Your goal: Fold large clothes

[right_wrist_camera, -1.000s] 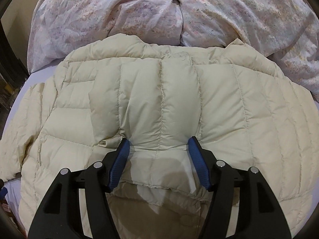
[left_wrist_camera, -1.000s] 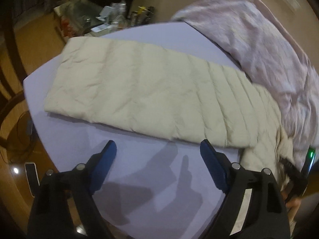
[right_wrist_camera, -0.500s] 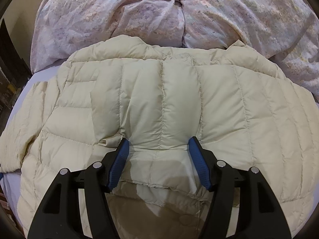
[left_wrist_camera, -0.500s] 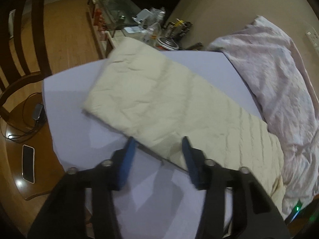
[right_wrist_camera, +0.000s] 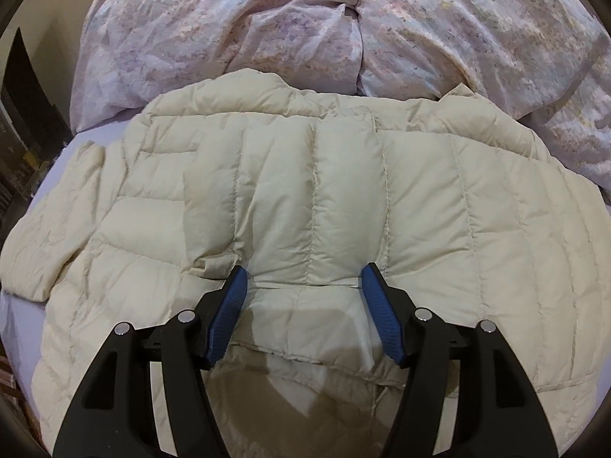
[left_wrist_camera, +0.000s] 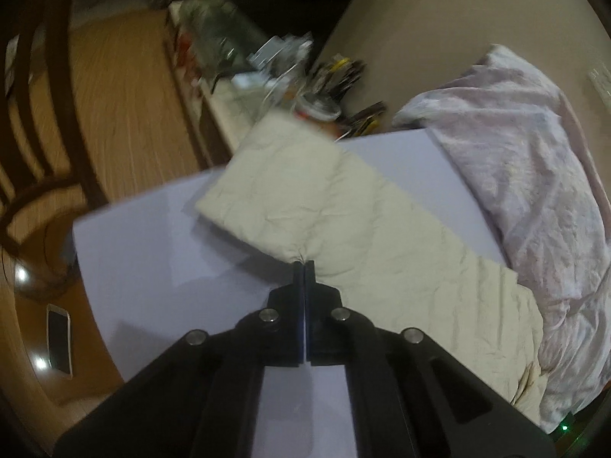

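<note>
A cream quilted down jacket (right_wrist_camera: 313,191) lies spread on the lavender bed sheet (left_wrist_camera: 152,252). In the left wrist view its long flat part (left_wrist_camera: 382,236) runs diagonally across the sheet. My left gripper (left_wrist_camera: 304,265) is shut, its tips pinching the near edge of that part, where the fabric puckers. My right gripper (right_wrist_camera: 305,286) stands open over the jacket's middle. Both of its blue fingertips (right_wrist_camera: 238,290) dig down into the padding, and a puffed panel sits between them without being squeezed.
A crumpled pale floral duvet (right_wrist_camera: 267,30) is bunched behind the jacket and along its far side (left_wrist_camera: 534,191). Beyond the bed's corner are a cluttered low table (left_wrist_camera: 290,65), a wooden chair (left_wrist_camera: 34,76) and a phone (left_wrist_camera: 59,337) on the wood floor.
The left gripper went from wide open to shut while moving forward onto the jacket's near edge, and its view swung toward the bed corner. The right gripper has not moved.
</note>
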A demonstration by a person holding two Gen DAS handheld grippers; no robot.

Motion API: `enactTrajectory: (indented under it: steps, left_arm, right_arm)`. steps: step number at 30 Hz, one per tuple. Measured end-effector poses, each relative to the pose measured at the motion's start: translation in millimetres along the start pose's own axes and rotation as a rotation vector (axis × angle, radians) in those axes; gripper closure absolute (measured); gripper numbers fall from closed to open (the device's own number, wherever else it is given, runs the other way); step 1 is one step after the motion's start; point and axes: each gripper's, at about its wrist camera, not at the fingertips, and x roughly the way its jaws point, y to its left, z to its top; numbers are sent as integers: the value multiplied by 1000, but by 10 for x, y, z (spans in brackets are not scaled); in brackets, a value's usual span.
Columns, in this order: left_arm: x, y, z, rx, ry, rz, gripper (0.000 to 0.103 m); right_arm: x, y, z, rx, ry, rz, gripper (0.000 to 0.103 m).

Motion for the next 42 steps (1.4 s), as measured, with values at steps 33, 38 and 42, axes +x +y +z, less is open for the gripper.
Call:
enactTrajectory:
  steps: [33,38,42]
  left_arm:
    - [-523,-3967,-3059,965,289,-583,103]
    - [-417,-3992,-3336,1009,383,-598,102]
    - [-453,-3877,-3286,990,408,-628,50]
  right_arm:
    - [-909,-1671,-591,288,-111,-27,39]
    - [-955,-1829,-659,322,-121,-40,39]
    - [-1006,-1867,-673,327,-132,-30,39]
